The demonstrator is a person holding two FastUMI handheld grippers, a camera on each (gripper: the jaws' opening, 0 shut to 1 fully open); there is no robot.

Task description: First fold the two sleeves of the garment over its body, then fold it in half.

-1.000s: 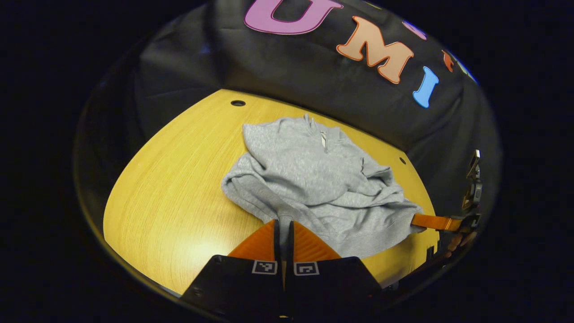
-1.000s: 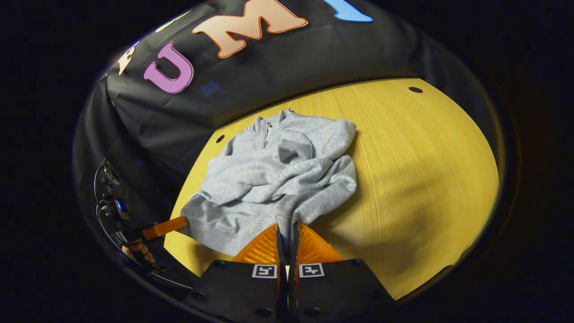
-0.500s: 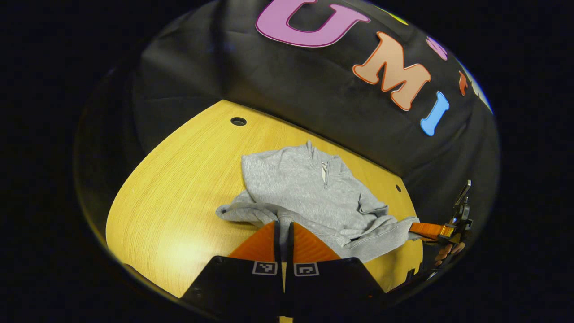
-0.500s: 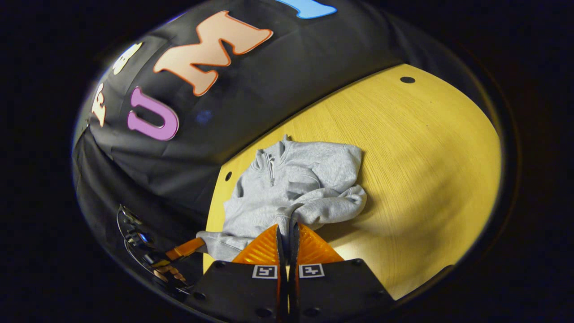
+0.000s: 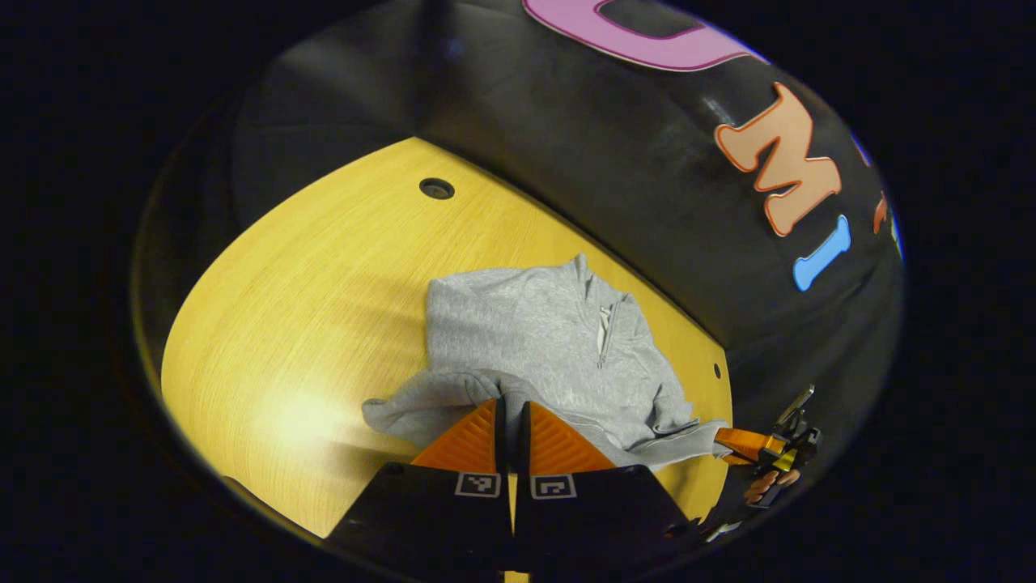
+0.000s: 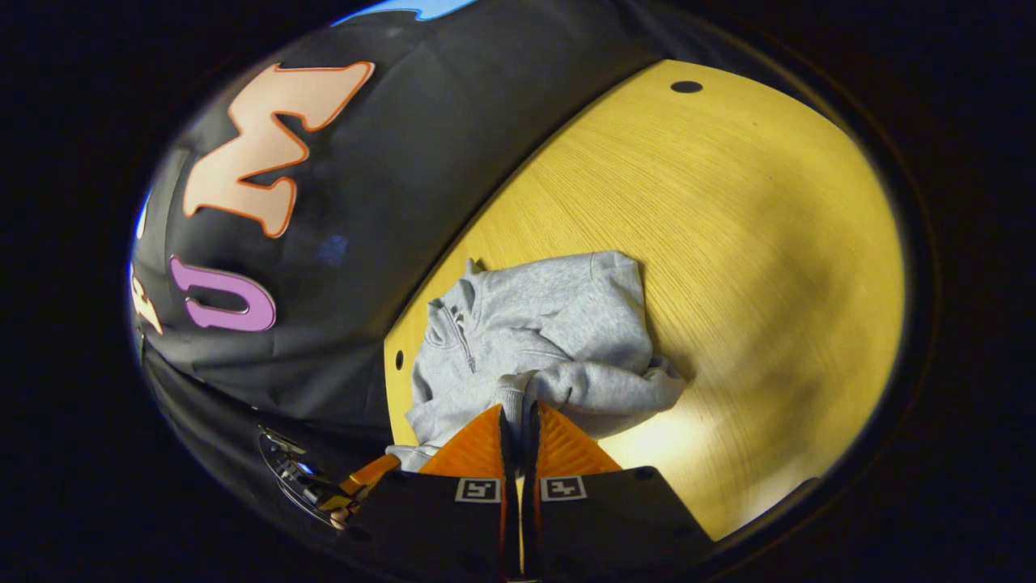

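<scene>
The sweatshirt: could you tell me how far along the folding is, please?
Done: both sleeves lie across the sweatshirt. In hand: the left gripper and right gripper are each shut on its hem, lifted toward the collar. Left: laying the hem down to finish the half fold.
</scene>
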